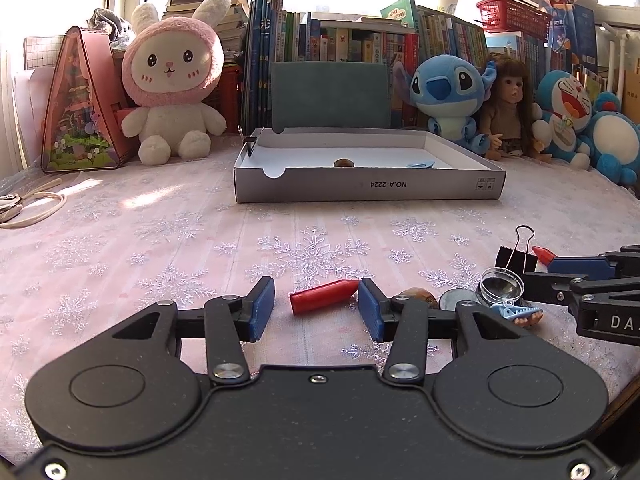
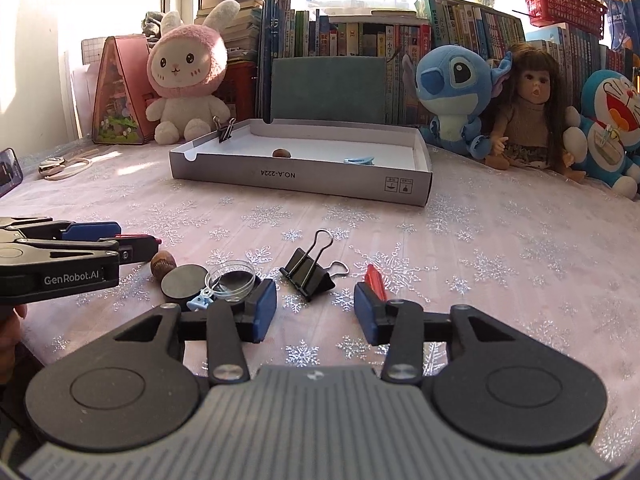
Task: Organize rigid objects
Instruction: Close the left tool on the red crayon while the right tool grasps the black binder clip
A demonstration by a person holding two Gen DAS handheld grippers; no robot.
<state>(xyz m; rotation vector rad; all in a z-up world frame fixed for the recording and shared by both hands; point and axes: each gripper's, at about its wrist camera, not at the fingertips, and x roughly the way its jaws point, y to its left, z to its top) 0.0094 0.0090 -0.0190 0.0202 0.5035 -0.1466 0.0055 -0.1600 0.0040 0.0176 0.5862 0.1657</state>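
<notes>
My left gripper (image 1: 316,310) is open, low over the cloth, with a red crayon-like stick (image 1: 323,296) lying between its blue pads. A brown nut (image 1: 418,296), a dark disc (image 1: 458,299), a clear round lid (image 1: 502,286) and a small blue clip (image 1: 514,313) lie to its right. My right gripper (image 2: 315,308) is open, just behind a black binder clip (image 2: 308,270); another red stick (image 2: 375,280) touches its right pad. A grey shallow box (image 2: 300,178) at the back holds a nut (image 2: 282,153), a blue clip (image 2: 360,160) and a binder clip (image 2: 225,129).
Plush toys, a doll (image 2: 528,108) and a row of books (image 2: 360,36) line the back edge. A pink triangular house model (image 1: 82,104) stands at the back left. A white cord (image 1: 32,208) lies at the left. A phone (image 2: 9,170) stands at the far left.
</notes>
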